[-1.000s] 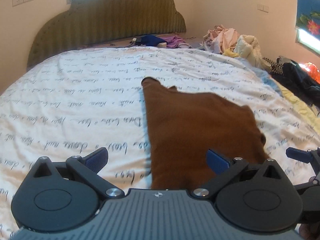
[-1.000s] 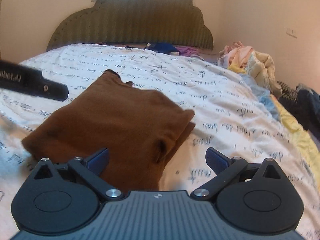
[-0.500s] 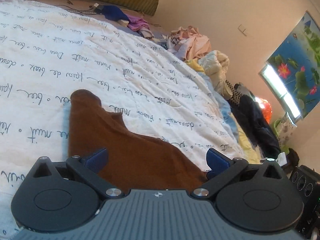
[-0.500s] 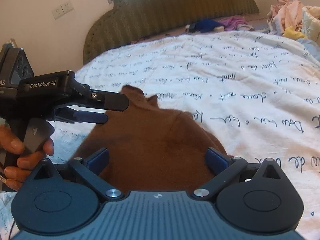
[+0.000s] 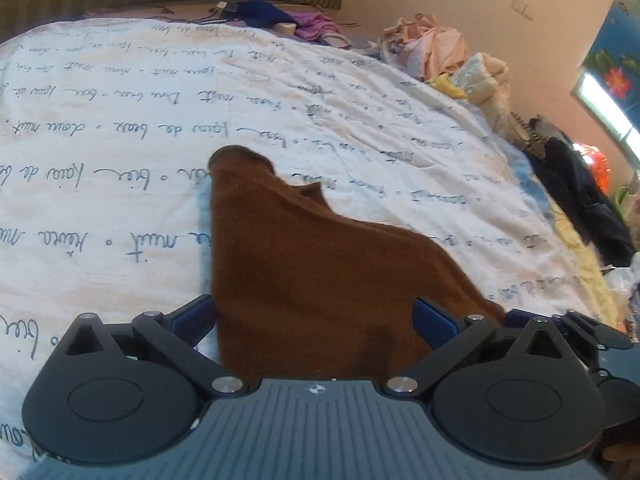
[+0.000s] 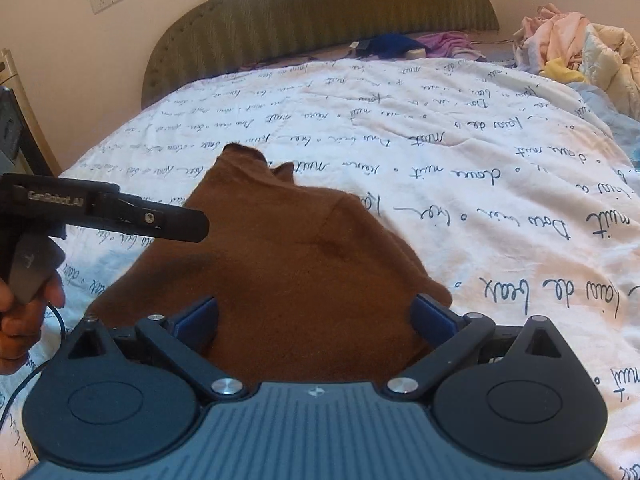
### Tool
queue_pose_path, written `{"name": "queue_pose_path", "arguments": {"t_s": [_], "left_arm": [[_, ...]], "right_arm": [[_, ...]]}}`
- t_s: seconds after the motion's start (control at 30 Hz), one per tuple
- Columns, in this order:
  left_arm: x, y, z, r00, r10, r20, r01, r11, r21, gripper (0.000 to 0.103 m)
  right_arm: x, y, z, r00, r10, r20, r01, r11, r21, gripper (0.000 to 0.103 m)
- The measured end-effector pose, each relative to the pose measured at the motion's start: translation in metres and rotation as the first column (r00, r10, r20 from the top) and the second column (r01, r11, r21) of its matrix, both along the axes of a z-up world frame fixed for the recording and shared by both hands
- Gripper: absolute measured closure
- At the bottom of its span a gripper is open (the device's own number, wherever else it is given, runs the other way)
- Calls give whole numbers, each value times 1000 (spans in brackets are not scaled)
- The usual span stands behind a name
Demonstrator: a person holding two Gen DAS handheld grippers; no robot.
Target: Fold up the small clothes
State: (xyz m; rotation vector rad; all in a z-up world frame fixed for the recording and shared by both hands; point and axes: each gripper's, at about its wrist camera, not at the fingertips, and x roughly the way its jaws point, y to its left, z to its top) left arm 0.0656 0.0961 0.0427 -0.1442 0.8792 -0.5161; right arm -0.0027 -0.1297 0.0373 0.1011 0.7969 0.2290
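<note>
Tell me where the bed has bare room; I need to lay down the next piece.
Bare quilt runs from the brown garment up to the headboard, and left of the garment in the left wrist view. Crowded: the clothes heap along the right edge, and blue and purple items by the headboard.

Clothes pile [image 5: 440, 56] heaped, probably on script-printed bedsheet [image 5: 120, 128].

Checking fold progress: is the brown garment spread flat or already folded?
Folded. The brown garment lies doubled on the white bedspread, layered edges showing along its right side. How many folds, cannot tell.
</note>
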Motion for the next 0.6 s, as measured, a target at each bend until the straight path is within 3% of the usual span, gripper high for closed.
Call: {"name": "queue_pose_path", "arguments": {"t_s": [0.07,0.13,0.2,0.27,0.37,0.5,0.6], "left_arm": [[-12,0,2,1000,-1,8,1,1000,5,0],[-20,-6,-8,1000,-13,-28,14,999,33,3],[-28,-8,-20,1000,10,-21,-7,993,122,16],[-32,2,-32,998,26,-52,-23,998,62,19],[-44,10,-28,999,29,-46,-26,998,59,30],[-67,19,-5,999,38,-18,-37,998,42,38],[-90,18,4,999,29,15,-29,999,39,37]], "right_arm": [[1,8,-12,1000,0,-31,0,999,-32,0],[-7,11,-17,1000,-7,12,7,999,-50,0],[-8,8,-17,999,-47,-27,47,999,-25,0],[-17,11,-15,999,-39,-27,38,999,-39,5],[-31,13,-8,999,-35,-19,35,999,-42,16],[-56,9,15,997,-67,42,67,998,6,16],[-72,23,17,998,-30,57,33,998,-50,16]]}}
